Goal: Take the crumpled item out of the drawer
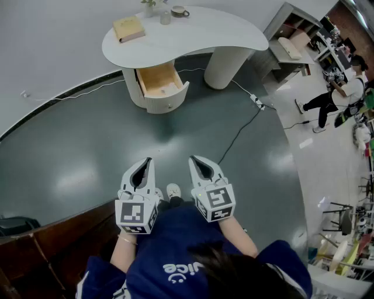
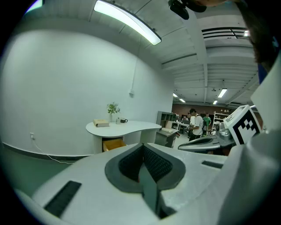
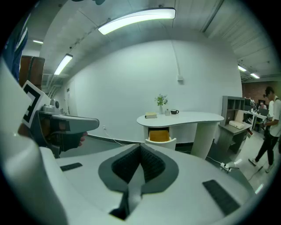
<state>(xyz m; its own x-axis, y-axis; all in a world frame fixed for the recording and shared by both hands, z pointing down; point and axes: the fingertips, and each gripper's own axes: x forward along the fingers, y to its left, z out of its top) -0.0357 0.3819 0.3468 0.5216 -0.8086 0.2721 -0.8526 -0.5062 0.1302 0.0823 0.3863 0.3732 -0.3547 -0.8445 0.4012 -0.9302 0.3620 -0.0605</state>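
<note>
Crumpled item [image 1: 168, 89] shows only as a pale patch at the front right of the tan inside of the one open drawer [image 1: 159, 82]; it is too small to make out further. The drawer stands pulled out of the left pedestal of a white curved desk [image 1: 198, 32], well apart from both grippers, with a stretch of dark floor [image 1: 87, 152] between. The left gripper [image 1: 145, 160] has its claw closed with nothing between the pads, and the left gripper view shows the two ribbed pads meeting. The right gripper [image 1: 195, 159] is likewise closed and empty, pads pressed together in the right gripper view. The two are held side by side, near each other, both aimed toward the desk and tipped a little downward, and one shoe [image 1: 173, 190] of the person shows between them. On the desk top lie one book [image 1: 128, 27], one small pale cup [image 1: 165, 17], one dark mug on a saucer [image 1: 179, 11] and one potted plant [image 1: 151, 6], all clustered toward the left end above the drawer. A second, rounded pedestal [image 1: 225, 64] carries the right end of the desk. One black cable [image 1: 238, 133] runs across the floor to the right of the straight line to the drawer, ending at a white power strip [image 1: 257, 101]; one pale cable [image 1: 70, 92] follows the wall edge to the left. A grey shelf unit [image 1: 286, 35] stands beyond the desk at the right, and one bystander [image 1: 339, 94] walks on the lighter floor further right.
</note>
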